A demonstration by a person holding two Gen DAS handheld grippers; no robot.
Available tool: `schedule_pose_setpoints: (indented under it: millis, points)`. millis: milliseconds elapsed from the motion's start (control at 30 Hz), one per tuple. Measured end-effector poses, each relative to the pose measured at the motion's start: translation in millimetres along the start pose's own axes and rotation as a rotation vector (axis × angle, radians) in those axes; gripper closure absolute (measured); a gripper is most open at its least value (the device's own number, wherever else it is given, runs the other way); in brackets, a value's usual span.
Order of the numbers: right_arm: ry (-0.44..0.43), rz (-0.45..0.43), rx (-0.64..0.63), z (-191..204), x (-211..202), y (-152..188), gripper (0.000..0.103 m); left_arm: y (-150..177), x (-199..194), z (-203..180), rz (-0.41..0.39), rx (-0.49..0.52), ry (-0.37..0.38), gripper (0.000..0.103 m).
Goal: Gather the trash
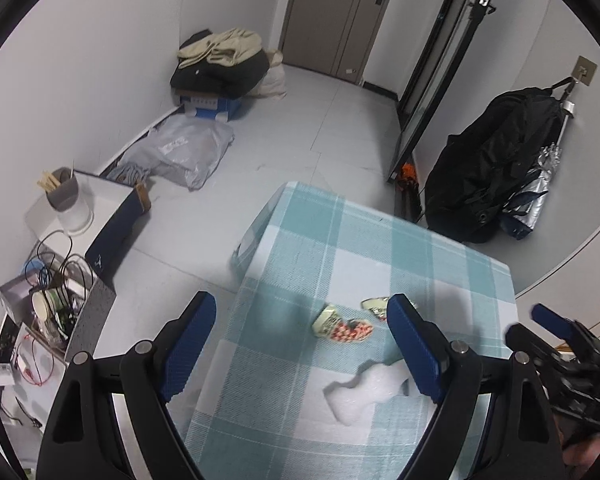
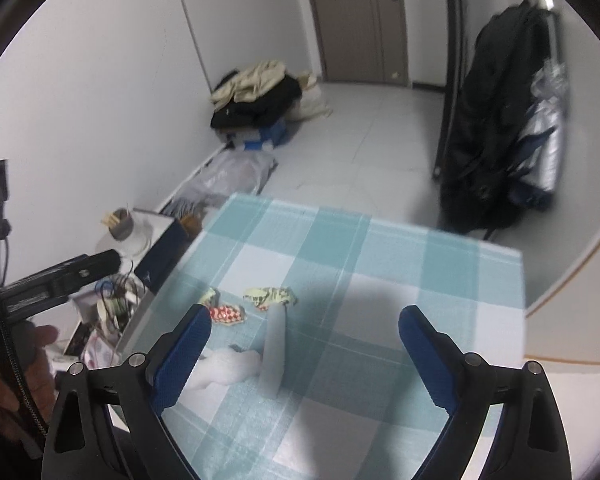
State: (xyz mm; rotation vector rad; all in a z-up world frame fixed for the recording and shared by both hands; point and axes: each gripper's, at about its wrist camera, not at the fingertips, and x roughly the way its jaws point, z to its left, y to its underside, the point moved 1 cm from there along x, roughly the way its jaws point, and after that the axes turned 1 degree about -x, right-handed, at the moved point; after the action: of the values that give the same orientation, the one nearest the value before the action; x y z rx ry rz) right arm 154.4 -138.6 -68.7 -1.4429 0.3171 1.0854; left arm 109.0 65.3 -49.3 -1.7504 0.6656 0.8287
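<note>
1. I pick the white foam scrap [image 1: 364, 394] as landmark; it lies on the checked tablecloth [image 1: 380, 240], near the table's near edge.
2. Left gripper [image 1: 302, 344]: jaws wide apart, nothing between the pads. The foam scrap sits just under and beside its right finger [image 1: 416, 348].
3. Right gripper [image 2: 305, 354]: jaws apart, empty. The foam scrap [image 2: 224, 368] is by its left finger, not centred.
4. Trash beyond the foam scrap: red-and-white wrapper [image 1: 350, 330] with a small pale packet [image 1: 325, 320] touching it, and a yellow-green wrapper [image 1: 374, 305] just behind.
5. Key relation, my call: the wrappers lie ahead of both grippers, past the foam scrap. The left gripper frames the red-and-white one between its fingers, so left looks better lined up.
6. Only the right wrist view shows a translucent strip [image 2: 275, 346] just right of the foam scrap, long axis running away from me, almost centred in the right jaws.
7. The left wrist view hides that strip but shows the foam scrap's notched outline better.
8. No bin visible in either view.
</note>
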Motion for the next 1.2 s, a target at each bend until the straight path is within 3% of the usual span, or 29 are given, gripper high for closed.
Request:
schedule_pose_setpoints:
  millis: [233,433,567,867,1200]
  points:
    - [-0.048,0.147,-0.028,3,64,3,0.031,2,11,11,0.057,-0.033,0.008,0.018]
    - [-0.122,0.222,-0.007,9,100,5,0.042,4,20,13,0.094,-0.031,0.005,0.018]
    - [-0.132,0.256,-0.005,12,113,6,0.056,4,25,19,0.105,-0.033,-0.009,0.018]
    - [-0.088,0.251,-0.085,24,111,7,0.088,8,32,18,0.134,-0.023,-0.003,0.018]
    - [-0.113,0.193,-0.090,15,88,5,0.095,14,35,14,0.141,0.005,0.019,0.018]
